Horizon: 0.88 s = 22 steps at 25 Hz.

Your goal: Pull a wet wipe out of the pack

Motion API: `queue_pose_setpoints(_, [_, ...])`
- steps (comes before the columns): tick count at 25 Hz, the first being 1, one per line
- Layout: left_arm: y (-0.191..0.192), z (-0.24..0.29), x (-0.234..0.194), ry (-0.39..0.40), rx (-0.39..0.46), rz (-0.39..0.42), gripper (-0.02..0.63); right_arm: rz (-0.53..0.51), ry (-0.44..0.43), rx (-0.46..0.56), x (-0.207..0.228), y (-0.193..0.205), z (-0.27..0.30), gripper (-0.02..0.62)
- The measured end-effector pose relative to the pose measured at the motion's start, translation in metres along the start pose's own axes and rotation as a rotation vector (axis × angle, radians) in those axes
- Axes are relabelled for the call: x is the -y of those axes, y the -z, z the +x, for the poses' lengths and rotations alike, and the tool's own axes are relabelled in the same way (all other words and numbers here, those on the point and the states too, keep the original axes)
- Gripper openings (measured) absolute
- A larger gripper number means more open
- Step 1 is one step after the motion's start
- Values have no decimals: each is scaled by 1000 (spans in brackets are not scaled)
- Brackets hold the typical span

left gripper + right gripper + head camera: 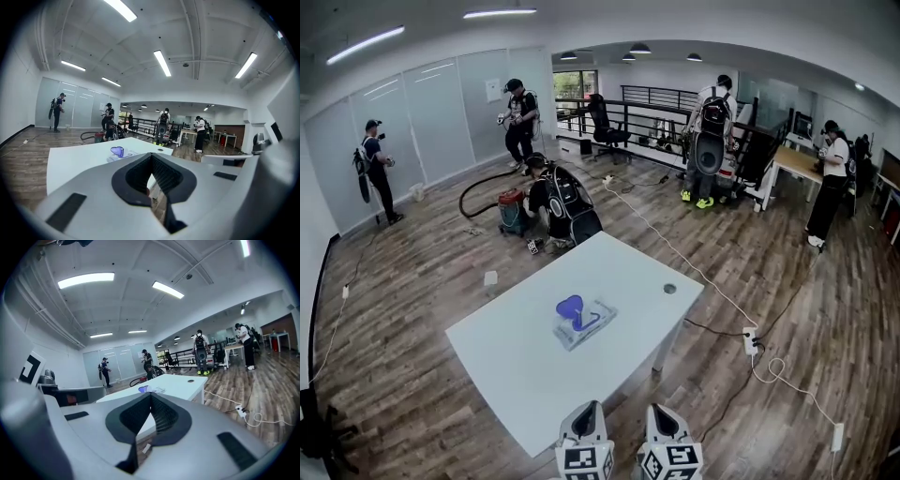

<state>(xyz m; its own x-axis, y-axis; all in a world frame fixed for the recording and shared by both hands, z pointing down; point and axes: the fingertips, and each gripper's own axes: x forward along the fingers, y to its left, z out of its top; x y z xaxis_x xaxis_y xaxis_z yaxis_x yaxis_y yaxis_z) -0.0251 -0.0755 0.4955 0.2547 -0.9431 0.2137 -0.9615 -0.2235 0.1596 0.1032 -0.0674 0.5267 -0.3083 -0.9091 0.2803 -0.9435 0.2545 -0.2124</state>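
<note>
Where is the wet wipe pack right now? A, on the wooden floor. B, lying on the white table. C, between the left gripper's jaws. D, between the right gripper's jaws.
B: the wet wipe pack lies on the white table, while the left gripper and right gripper sit short of it with jaws together and empty.
</note>
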Motion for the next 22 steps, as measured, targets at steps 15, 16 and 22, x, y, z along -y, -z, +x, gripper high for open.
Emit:
queue_pose_setpoints(15, [-40, 95, -11, -175, 78, 1, 0, -67, -190, 8, 46, -68, 99, 9])
queue_pose_setpoints(16, [-44, 101, -13, -190, 85, -1, 0, -71, -198, 8, 50, -73, 105, 9])
queue_pose_setpoints(22, [-61, 131, -26, -280, 116, -35, 0, -95, -235, -29, 73, -81, 142, 9])
